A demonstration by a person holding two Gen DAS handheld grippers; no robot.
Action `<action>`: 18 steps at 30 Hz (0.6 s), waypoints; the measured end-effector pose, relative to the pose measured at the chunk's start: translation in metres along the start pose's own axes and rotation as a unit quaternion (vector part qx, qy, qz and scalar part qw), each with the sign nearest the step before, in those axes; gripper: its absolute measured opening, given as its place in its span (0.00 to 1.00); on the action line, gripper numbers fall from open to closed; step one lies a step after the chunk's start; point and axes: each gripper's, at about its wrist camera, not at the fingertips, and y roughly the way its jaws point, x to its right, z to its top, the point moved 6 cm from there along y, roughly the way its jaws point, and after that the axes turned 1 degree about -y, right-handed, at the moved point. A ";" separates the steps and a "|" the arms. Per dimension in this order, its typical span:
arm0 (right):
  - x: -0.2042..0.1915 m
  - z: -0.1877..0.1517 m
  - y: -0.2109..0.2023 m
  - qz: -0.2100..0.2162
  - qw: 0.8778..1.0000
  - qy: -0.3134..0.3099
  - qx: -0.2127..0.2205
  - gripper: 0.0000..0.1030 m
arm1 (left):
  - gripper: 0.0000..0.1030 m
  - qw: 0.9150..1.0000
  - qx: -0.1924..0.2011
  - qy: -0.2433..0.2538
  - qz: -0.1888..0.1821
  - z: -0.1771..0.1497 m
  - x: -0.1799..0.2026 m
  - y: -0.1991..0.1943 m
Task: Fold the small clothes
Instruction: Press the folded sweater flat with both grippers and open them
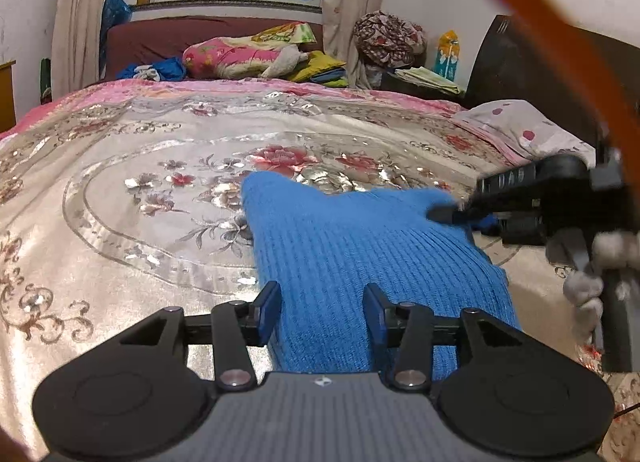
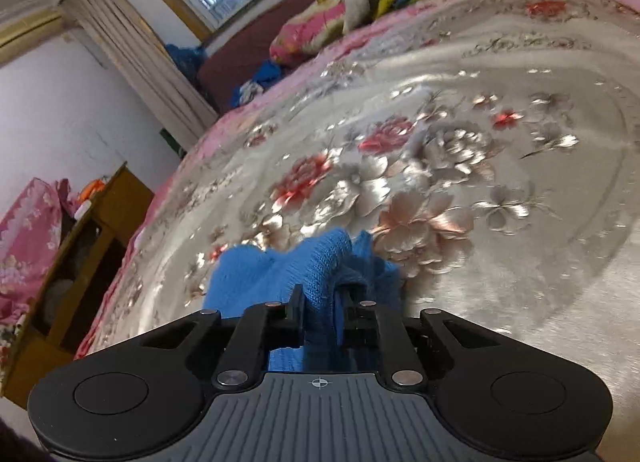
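A blue ribbed knit garment [image 1: 352, 246] lies on the flowered satin bedspread [image 1: 140, 190]. My left gripper [image 1: 322, 304] is open, its fingers standing apart over the garment's near end, holding nothing. My right gripper [image 2: 318, 302] is shut on a bunched fold of the blue garment [image 2: 280, 274] and holds it just above the bedspread [image 2: 500, 262]. The right gripper also shows in the left wrist view [image 1: 452, 214], at the garment's right edge.
Pillows and folded bedding [image 1: 256, 54] are piled at the far side under the window. A spotted pillow [image 1: 524, 126] lies by the dark headboard [image 1: 520, 62] on the right. A wooden cabinet [image 2: 80, 262] stands beside the bed on the left.
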 end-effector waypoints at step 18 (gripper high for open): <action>-0.012 -0.027 -0.039 -0.004 0.999 -0.034 -0.020 0.53 | 0.52 1.000 -0.014 -0.016 0.005 -0.003 -0.004 -0.008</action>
